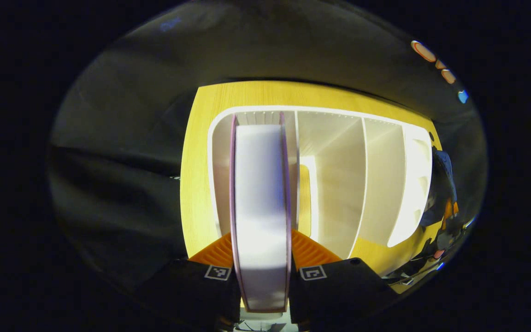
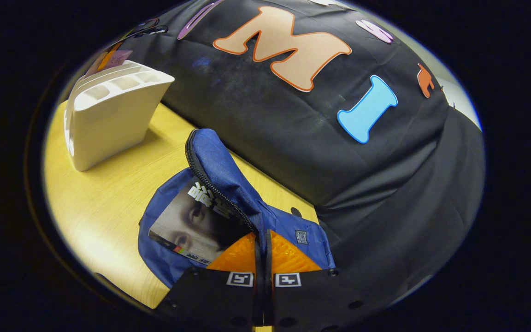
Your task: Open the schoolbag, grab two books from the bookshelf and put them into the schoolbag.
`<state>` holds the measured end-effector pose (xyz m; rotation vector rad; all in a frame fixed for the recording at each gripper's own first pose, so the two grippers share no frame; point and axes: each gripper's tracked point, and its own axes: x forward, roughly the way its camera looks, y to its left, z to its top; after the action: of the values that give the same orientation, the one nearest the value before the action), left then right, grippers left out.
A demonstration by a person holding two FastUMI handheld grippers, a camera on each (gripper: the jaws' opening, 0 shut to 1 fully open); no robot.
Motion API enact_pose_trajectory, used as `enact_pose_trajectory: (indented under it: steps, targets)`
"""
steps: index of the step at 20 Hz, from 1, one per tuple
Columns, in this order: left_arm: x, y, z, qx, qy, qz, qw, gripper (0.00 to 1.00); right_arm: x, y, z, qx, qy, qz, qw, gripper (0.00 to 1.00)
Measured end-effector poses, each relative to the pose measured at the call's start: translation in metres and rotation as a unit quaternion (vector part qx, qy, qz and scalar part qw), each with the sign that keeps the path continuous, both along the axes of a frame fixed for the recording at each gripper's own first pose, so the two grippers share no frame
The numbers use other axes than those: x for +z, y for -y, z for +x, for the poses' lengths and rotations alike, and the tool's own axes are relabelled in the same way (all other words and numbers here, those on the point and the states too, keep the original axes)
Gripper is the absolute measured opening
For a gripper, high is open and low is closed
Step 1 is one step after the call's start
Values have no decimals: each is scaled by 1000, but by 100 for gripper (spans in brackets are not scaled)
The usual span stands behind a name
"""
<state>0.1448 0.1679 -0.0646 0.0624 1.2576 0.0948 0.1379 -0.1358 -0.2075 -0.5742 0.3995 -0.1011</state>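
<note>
In the left gripper view, a book stands between the two fingers of the left gripper, with its page edge facing the camera and its thin covers on both sides. The fingers press on the two covers, so this gripper is clamped on the book. The book is at the left compartment of the white bookshelf, which stands on the yellow wooden table; the other compartments to the right look empty (the far end of the book is hard to see in the glare).

In the right gripper view, the blue schoolbag lies on the table, just in front of the right gripper. This gripper is closed on the raised edge of the bag's flap, beside the zipper, and both fingers touch the fabric. The bag is open, and another book with a dark cover lies inside it. The bookshelf stands at the far left of the table, well apart from the bag.
</note>
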Motion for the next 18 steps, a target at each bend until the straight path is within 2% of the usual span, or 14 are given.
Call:
enact_pose_trajectory:
  steps: [8, 14, 18]
  targets:
    - [1, -1, -5, 24, -4, 3, 1000, 37, -1, -1, -1, 1, -1, -5, 1000, 4]
    - [33, 15, -26, 43, 7, 8, 999, 37, 0, -3, -1, 4, 1, -6, 1000, 4]
    - [60, 29, -52, 42, 7, 7, 999, 37, 0, -1, -4, 8, 3, -1, 1000, 4]
